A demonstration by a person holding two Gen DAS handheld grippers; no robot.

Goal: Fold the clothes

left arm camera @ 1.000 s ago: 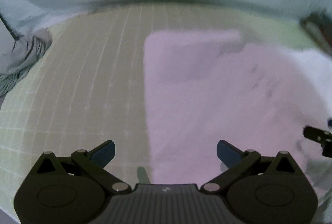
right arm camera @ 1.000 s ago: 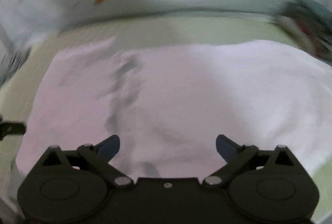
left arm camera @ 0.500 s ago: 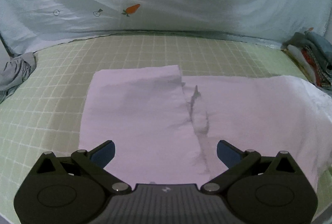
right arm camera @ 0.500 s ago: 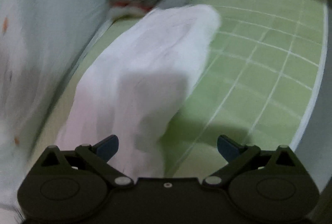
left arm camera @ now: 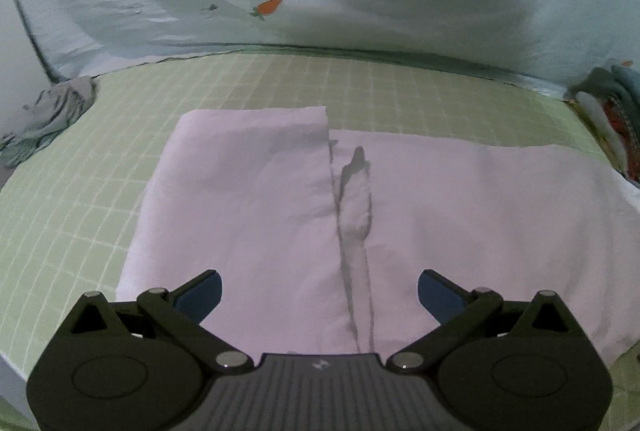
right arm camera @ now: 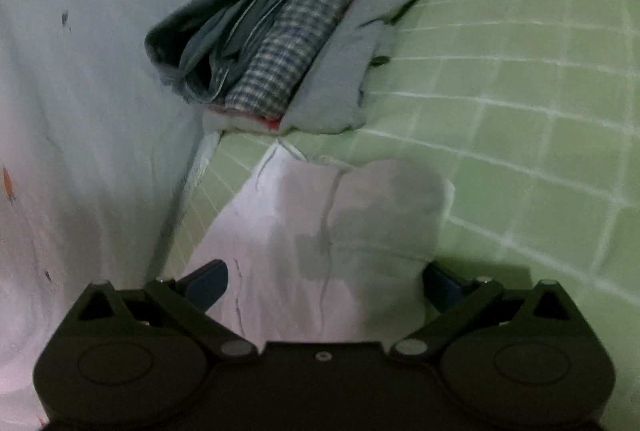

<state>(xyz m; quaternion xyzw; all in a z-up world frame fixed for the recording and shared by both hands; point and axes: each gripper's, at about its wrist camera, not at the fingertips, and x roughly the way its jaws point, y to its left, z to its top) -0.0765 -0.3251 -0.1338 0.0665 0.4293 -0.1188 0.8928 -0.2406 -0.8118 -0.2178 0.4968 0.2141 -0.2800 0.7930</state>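
White garment (left arm camera: 400,215) lay partly folded at frame centre on green checked sheet (left arm camera: 80,199). Left gripper (left arm camera: 318,289) and right gripper (right arm camera: 324,285) were both spread wide, holding nothing.

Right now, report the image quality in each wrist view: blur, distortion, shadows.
Left wrist view: sharp, fisheye bends the green grid mat, dark crease shadow on the pink garment. Right wrist view: slightly soft, dim; grey shadow on the garment end; folded pile readable.
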